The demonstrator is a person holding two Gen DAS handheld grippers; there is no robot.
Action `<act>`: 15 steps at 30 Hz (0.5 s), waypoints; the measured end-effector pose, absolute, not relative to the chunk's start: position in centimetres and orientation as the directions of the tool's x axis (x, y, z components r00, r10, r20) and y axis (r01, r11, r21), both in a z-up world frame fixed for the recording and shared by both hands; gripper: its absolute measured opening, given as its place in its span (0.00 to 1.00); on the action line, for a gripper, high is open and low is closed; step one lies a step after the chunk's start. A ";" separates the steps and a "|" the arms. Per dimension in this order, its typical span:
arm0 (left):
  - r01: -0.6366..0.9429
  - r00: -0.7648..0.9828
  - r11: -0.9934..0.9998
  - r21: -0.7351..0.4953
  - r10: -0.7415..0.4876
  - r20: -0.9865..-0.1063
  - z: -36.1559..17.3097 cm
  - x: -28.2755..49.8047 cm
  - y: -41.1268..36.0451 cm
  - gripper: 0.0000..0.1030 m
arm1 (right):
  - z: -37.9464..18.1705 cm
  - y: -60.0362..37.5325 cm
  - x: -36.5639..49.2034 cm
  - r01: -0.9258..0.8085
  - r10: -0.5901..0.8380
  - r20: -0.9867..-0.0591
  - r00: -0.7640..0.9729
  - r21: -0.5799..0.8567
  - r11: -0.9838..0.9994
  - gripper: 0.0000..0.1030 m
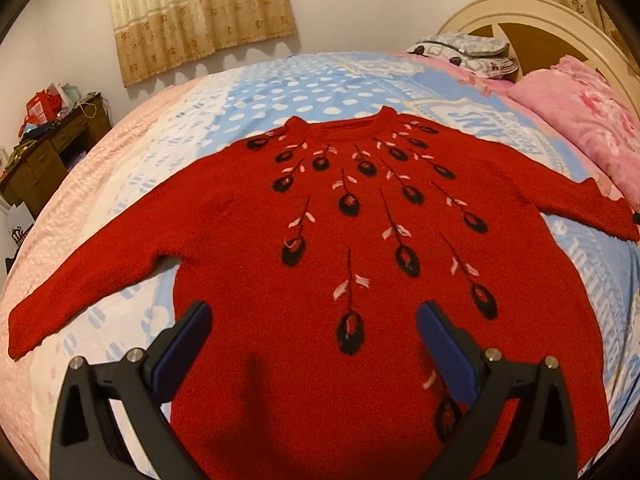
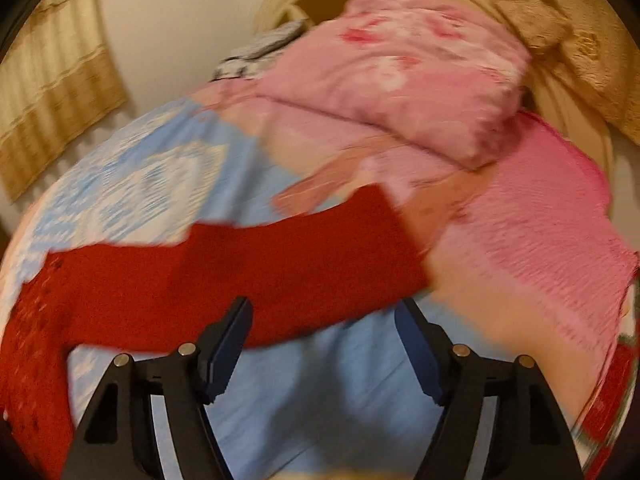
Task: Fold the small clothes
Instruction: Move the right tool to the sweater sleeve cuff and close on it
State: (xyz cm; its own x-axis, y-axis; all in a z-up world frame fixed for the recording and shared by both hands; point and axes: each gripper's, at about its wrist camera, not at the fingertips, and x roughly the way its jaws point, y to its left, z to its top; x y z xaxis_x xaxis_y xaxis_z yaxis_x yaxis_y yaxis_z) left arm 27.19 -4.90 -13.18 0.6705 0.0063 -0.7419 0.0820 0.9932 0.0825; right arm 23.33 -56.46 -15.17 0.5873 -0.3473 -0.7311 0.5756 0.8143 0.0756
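Red sweater [image 1: 320, 248] lies flat, collar toward curtain [image 1: 200, 12]; sleeves outspread.

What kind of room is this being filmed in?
Most likely a home bedroom: a red sweater lies spread on a made bed with a pink pillow, a curved headboard and window curtains.

Red sweater [image 1: 312, 248] flat, sleeves outspread

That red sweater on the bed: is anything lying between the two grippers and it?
Nothing visible. The red sweater lies flat, front up, and the open left gripper hangs right over its hem. The open right gripper faces its sleeve.
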 end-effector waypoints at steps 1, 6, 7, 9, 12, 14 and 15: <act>0.083 0.670 0.993 0.086 0.009 -0.742 -13.2 27.4 -5.0 1.00 | -15.3 -57.6 23.7 0.593 -0.365 -0.733 0.573 0.063 0.803 0.72; 0.074 0.663 0.993 0.091 0.019 -0.748 -13.4 28.5 -5.2 1.00 | -16.2 -61.7 24.8 0.649 -0.396 -0.753 0.525 0.054 0.759 0.72; 0.072 0.662 0.993 0.092 0.021 -0.749 -13.5 28.7 -5.2 1.00 | -16.5 -62.2 25.1 0.654 -0.394 -0.762 0.515 0.052 0.755 0.72; 0.072 0.665 0.993 0.095 0.023 -0.747 -13.5 29.1 -5.3 1.00 | -17.0 -63.2 25.4 0.665 -0.388 -0.773 0.502 0.059 0.745 0.72; 0.072 0.664 0.993 0.097 0.024 -0.747 -13.5 29.5 -5.4 1.00 | -17.4 -64.0 25.7 0.665 -0.361 -0.784 0.505 0.087 0.742 0.63; 0.072 0.659 0.993 0.091 0.021 -0.752 -13.6 29.6 -5.5 1.00 | -17.5 -64.0 25.9 0.652 -0.341 -0.788 0.514 0.100 0.752 0.53; 0.073 0.654 0.994 0.086 0.017 -0.756 -13.7 29.9 -5.6 1.00 | -17.6 -63.7 26.0 0.645 -0.335 -0.789 0.515 0.100 0.758 0.48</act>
State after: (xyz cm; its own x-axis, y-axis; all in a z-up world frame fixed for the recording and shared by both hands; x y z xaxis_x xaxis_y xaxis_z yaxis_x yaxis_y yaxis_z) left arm 29.88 -5.55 -13.71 0.6543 0.0174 -0.7560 0.0729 0.9936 0.0859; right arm 26.03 -63.73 -17.63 0.5153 -0.3351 -0.7888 0.6450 0.7577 0.0995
